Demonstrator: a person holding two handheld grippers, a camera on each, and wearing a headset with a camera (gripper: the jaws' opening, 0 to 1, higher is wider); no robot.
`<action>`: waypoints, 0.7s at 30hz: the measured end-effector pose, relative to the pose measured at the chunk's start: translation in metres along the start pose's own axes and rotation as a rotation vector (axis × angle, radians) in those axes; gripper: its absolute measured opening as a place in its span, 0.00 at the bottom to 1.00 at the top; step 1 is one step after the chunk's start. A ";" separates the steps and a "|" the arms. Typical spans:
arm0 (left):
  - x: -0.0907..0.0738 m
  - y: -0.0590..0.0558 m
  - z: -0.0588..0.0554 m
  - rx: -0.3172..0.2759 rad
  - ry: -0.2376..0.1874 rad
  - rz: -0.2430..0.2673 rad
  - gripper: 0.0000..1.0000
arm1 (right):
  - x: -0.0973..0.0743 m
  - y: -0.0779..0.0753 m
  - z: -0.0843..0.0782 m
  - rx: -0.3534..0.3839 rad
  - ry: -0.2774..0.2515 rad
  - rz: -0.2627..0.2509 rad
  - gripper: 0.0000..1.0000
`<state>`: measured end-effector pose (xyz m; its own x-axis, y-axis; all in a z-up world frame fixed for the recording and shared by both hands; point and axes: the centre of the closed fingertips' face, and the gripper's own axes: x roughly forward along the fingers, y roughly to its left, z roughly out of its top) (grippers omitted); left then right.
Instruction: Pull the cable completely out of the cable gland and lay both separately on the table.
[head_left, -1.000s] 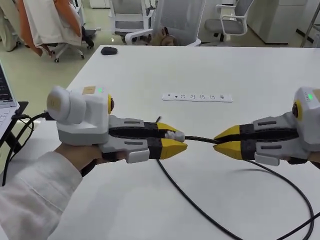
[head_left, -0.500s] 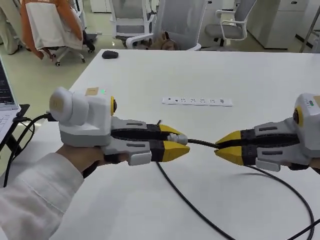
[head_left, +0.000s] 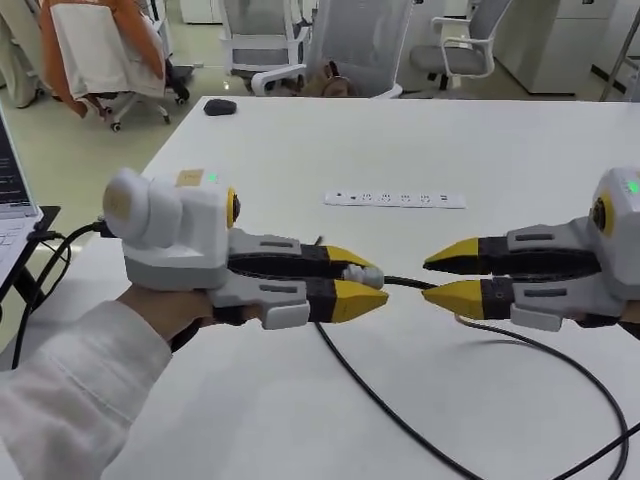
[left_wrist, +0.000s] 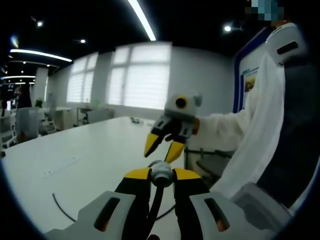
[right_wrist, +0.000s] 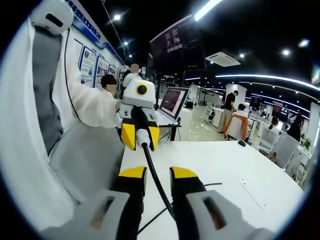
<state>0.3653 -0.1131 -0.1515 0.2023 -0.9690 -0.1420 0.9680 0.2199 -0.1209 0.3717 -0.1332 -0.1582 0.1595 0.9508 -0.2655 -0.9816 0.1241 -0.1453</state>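
My left gripper (head_left: 380, 283) is shut on the pale grey cable gland (head_left: 356, 272), held level above the white table (head_left: 300, 150). A black cable (head_left: 404, 283) leaves the gland, passes between the jaws of my right gripper (head_left: 427, 279), then loops down across the table. The right jaws stand open around the cable without pinching it. In the left gripper view the gland (left_wrist: 160, 171) sits between my yellow tips, and the right gripper (left_wrist: 163, 144) faces it, open. In the right gripper view the cable (right_wrist: 153, 175) runs between my own spread jaws to the gland (right_wrist: 142, 136).
A white power strip (head_left: 394, 198) lies mid-table behind the grippers. A black mouse (head_left: 220, 107) sits at the far left corner. Office chairs (head_left: 260, 40) stand beyond the table, and a laptop with dark leads (head_left: 30, 270) is off the left edge.
My right gripper has opened and let go of the cable it was pinching. The left gripper, still shut on the gland, has edged slightly to the right.
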 end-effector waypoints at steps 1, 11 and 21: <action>0.000 0.000 0.000 0.000 0.000 -0.001 0.18 | 0.002 0.002 0.002 -0.006 -0.002 0.005 0.19; 0.005 -0.004 0.000 -0.004 -0.006 -0.009 0.18 | 0.015 0.010 0.008 -0.029 -0.001 0.046 0.13; 0.004 0.001 0.001 -0.019 -0.022 0.006 0.18 | 0.018 0.011 0.006 -0.022 0.000 0.059 0.06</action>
<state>0.3675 -0.1171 -0.1514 0.2115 -0.9698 -0.1215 0.9638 0.2276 -0.1389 0.3631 -0.1130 -0.1587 0.1018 0.9564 -0.2737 -0.9867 0.0620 -0.1503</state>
